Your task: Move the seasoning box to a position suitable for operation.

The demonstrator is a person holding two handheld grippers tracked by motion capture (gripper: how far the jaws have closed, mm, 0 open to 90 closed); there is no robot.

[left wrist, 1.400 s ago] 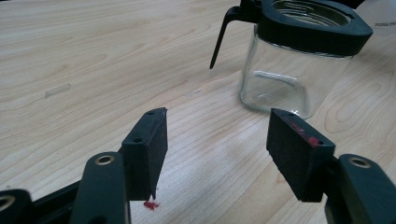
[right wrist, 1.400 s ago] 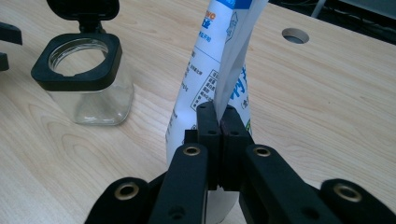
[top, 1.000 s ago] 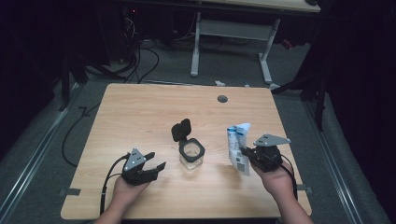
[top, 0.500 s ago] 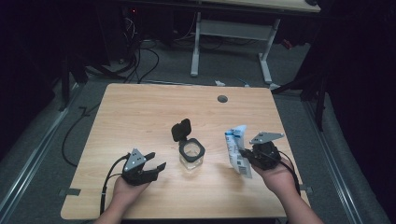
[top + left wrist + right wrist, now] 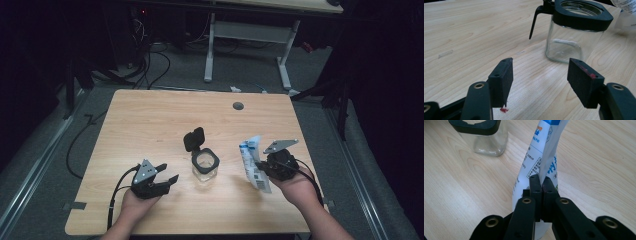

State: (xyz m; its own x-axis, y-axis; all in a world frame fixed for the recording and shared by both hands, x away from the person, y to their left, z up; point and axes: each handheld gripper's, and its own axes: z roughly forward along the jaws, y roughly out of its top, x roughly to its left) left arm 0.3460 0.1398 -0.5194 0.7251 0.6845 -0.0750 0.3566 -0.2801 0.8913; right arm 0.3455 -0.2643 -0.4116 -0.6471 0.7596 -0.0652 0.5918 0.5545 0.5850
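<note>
White pouch (image 5: 253, 162) upright, top leaning toward jar (image 5: 204, 165)

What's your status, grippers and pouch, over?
Right gripper shut on pouch. Left gripper open, empty. Glass jar between them, lid up. Nothing in the way.

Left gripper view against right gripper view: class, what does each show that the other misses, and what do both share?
Left gripper view alone: the left hand-held gripper with its jaws standing open and nothing between them, a red smear on one pad, and the jar's flip lid hanging open at the hinge.

Right gripper view alone: the right hand-held gripper shut on a fold of the white and blue pouch, whose small print can be made out.

Both: the clear glass jar with its black rim, and the wooden table.
</note>
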